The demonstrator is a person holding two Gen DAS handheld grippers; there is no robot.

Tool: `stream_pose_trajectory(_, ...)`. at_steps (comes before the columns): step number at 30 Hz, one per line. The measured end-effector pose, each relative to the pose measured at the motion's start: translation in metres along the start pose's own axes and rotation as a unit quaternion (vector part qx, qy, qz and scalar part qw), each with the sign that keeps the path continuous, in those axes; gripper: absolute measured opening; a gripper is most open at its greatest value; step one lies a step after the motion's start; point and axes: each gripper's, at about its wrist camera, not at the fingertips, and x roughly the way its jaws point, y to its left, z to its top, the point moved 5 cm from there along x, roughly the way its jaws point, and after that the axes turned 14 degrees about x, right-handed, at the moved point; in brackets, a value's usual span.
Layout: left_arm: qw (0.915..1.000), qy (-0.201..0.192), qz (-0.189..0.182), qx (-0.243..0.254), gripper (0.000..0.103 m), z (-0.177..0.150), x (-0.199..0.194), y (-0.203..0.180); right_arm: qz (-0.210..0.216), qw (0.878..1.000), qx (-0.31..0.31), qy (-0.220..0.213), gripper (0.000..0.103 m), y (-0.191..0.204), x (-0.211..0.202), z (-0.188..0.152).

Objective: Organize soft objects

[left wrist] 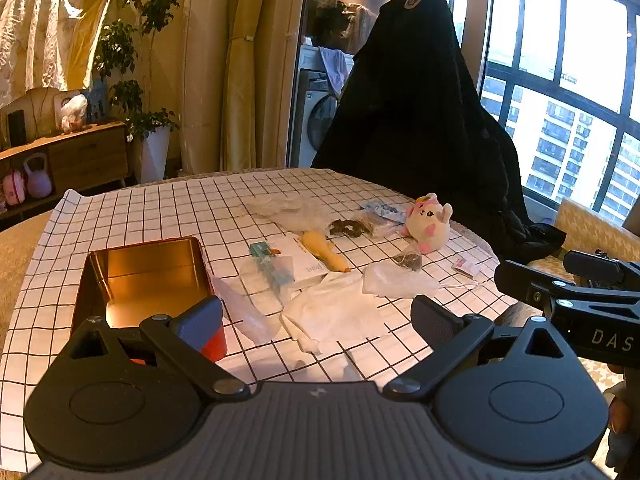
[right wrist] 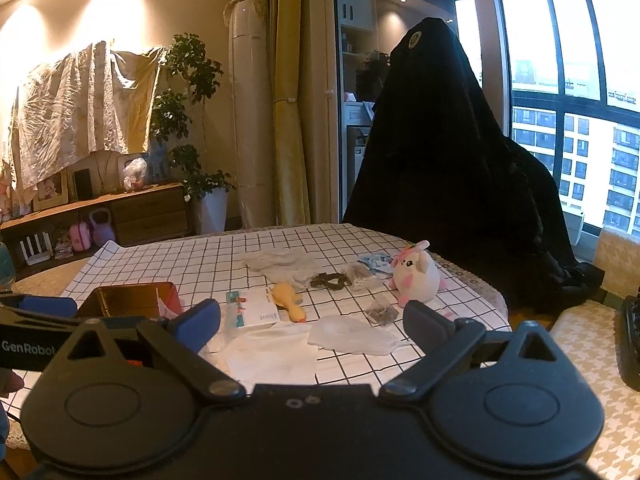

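Note:
A white-and-pink plush toy (left wrist: 430,224) (right wrist: 416,278) sits at the far right of the checked tablecloth. A yellow rubber chicken (left wrist: 324,254) (right wrist: 289,301) lies mid-table beside a dark scrunchie (left wrist: 349,227) (right wrist: 329,281). White tissues (left wrist: 332,312) (right wrist: 352,334) and clear plastic bags lie near the front. An empty gold-lined red tin (left wrist: 144,280) (right wrist: 128,300) stands at the left. My left gripper (left wrist: 316,320) hovers open above the tissues, holding nothing. My right gripper (right wrist: 312,322) is open too, nothing between its fingers.
A small white box with a teal packet (left wrist: 280,264) (right wrist: 252,312) lies by the chicken. A black-draped chair (left wrist: 420,120) (right wrist: 444,168) stands behind the table. Windows are at the right, a wooden sideboard (left wrist: 68,156) and potted plant at the left.

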Motion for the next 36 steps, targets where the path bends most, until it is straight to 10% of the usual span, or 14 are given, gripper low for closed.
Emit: stream_pose_trajectory(36, 0.9999, 0.014, -0.003, 0.005, 0.101, 0.003, 0.019, 0.006, 0.002, 1.000, -0.004, 0.024, 0.093, 0.001, 0.019, -0.005)
